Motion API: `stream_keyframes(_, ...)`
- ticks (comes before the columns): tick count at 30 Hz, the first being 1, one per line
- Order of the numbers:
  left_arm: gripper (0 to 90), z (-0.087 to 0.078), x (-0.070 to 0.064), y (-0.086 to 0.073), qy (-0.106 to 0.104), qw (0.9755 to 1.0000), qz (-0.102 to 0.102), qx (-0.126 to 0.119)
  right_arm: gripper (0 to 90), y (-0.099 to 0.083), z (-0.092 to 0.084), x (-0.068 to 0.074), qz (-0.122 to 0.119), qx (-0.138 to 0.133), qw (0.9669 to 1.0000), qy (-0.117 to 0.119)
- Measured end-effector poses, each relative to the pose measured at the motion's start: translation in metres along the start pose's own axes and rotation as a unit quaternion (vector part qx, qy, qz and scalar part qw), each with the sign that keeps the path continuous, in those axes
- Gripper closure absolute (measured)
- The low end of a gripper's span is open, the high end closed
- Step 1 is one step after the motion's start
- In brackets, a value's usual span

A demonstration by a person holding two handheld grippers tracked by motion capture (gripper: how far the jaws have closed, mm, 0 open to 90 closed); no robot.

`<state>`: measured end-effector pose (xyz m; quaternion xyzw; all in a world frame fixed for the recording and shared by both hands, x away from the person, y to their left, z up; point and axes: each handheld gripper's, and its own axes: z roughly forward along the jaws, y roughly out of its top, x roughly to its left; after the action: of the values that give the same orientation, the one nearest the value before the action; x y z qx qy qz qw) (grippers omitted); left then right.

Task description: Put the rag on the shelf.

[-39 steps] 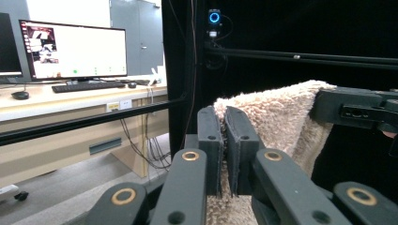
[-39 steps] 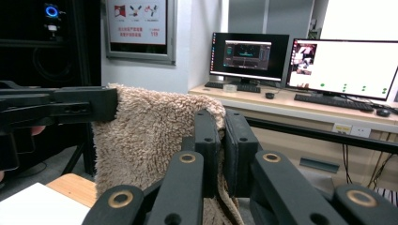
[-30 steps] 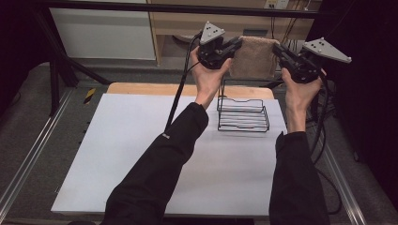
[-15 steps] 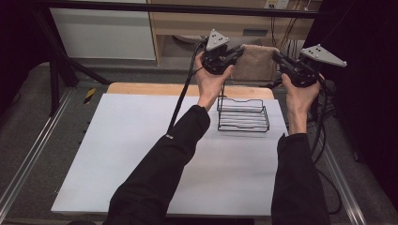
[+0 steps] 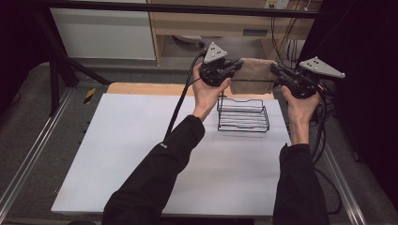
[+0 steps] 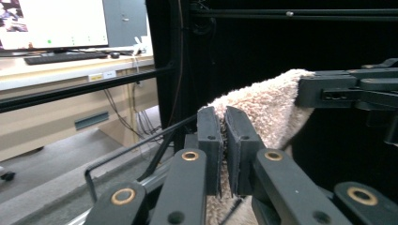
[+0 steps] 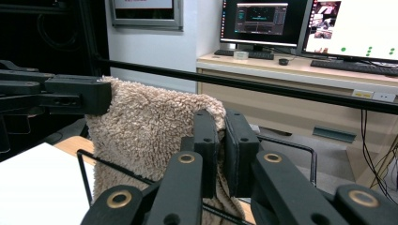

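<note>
In the high view, left tongs and right tongs held a brown towel stretched above the wire rack on the worktop. Each gripper view showed jaws pinched closed on a towel corner; lowering onto the rack probably remained.

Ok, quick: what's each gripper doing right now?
Left gripper: shut on the beige towel's left top corner.
Right gripper: shut on the beige towel's right top corner, held stretched above the wire rack.
</note>
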<state>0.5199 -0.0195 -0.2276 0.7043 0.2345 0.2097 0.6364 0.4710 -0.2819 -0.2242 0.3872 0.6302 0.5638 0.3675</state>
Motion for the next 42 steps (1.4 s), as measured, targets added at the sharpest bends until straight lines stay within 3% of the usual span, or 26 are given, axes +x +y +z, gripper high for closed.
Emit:
stream_keyframes(7, 84.6, -0.007, -0.007, -0.004, -0.007, 0.9998, 0.009, 0.019, 84.4, -0.004, -0.008, 0.003, -0.007, 0.009, 0.9999, 0.012)
stream_keyframes(14, 84.2, -0.011, -0.013, -0.008, -0.009, 0.9988, 0.027, 0.039, 83.9, -0.012, -0.016, 0.005, -0.029, 0.027, 0.9990, 0.020)
stream_keyframes(21, 82.5, -0.014, -0.013, -0.014, -0.018, 0.9978, 0.027, 0.057, 83.4, -0.021, -0.021, 0.005, -0.034, 0.036, 0.9982, 0.035)
stream_keyframes(26, 77.4, -0.020, -0.012, -0.010, -0.027, 0.9971, 0.008, 0.070, 83.4, -0.024, -0.023, 0.005, -0.037, 0.039, 0.9977, 0.041)
stream_keyframes(29, 73.5, -0.023, -0.010, 0.000, -0.029, 0.9969, -0.005, 0.073, 83.5, -0.026, -0.023, 0.005, -0.037, 0.040, 0.9975, 0.043)
stream_keyframes(34, 76.4, -0.018, -0.008, 0.018, -0.031, 0.9963, -0.019, 0.078, 83.5, -0.027, -0.023, 0.006, -0.044, 0.046, 0.9968, 0.048)
stream_keyframes(39, 86.3, -0.004, -0.009, 0.020, -0.039, 0.9925, -0.030, 0.112, 83.1, -0.030, -0.024, 0.005, -0.046, 0.047, 0.9964, 0.053)
stream_keyframes(42, 89.6, -0.002, -0.013, 0.016, -0.048, 0.9899, -0.018, 0.132, 82.0, -0.032, -0.024, 0.005, -0.049, 0.052, 0.9959, 0.056)
